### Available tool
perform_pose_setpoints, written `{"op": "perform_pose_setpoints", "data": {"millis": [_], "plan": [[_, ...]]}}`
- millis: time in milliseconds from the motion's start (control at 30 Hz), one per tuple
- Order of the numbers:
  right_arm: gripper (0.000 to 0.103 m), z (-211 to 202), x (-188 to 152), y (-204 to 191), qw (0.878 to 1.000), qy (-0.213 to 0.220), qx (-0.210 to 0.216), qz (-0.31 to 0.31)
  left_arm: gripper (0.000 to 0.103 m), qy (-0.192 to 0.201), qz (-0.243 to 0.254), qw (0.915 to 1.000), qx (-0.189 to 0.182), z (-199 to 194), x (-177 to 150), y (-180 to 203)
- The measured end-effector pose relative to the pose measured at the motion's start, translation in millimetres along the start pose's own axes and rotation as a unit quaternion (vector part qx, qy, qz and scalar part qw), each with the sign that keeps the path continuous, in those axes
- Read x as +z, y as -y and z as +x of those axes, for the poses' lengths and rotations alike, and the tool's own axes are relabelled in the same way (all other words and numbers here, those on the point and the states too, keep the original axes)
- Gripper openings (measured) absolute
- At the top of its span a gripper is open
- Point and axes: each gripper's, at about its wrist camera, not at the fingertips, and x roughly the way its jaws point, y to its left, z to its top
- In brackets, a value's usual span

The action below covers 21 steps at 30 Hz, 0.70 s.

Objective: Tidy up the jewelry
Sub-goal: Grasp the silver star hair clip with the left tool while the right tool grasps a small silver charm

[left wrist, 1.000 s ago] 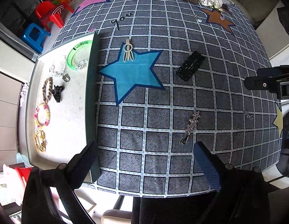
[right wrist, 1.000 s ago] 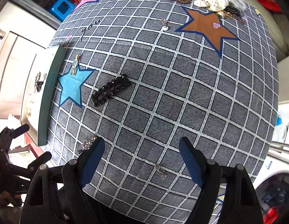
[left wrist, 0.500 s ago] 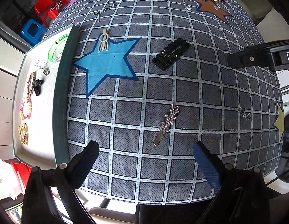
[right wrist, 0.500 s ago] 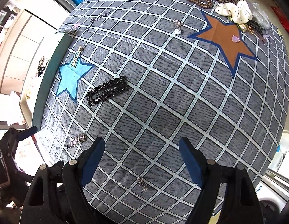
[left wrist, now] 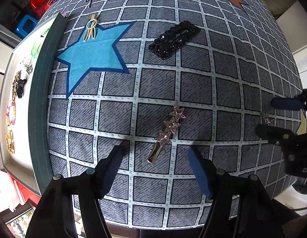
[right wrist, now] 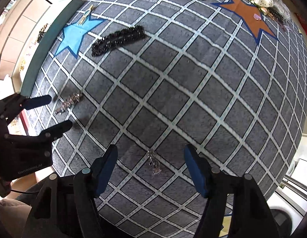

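Both grippers lower, star clip (left wrist: 167,132) lying diagonally

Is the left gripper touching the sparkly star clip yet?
Apart. Left wrist view: the closing left gripper straddles the star clip, cloth visible both sides.

"you" in black script on tablecloth (left wrist: 193,79).

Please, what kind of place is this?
Probably a home room: a table under a grey checked cloth with stars, a blue plastic stool beside it, and perhaps a white washing machine at the edge.
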Motion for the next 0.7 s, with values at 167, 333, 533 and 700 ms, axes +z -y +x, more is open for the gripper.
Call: {"op": "perform_pose_setpoints", "data": {"millis": [167,333,533,700], "plan": [[0.057,3,-8,-8,0.999,0.020,-0.041,0.007,0.069,0.004,0.000,1.0000,-0.003,1,4,3],[0.032,4,-11,-16,0.998,0.022,-0.061,0.006,0.027,0.008,-0.001,0.9999,-0.007,-9,19,18],[0.006,6,-10,-22,0.998,0.012,-0.056,0.011,0.025,0.000,-0.017,0.9992,-0.036,-13,12,9],[0.005,-9,-3,-9,0.999,0.019,-0.015,0.048,0.025,0.013,-0.038,0.9982,-0.046,-34,8,-6]]}}
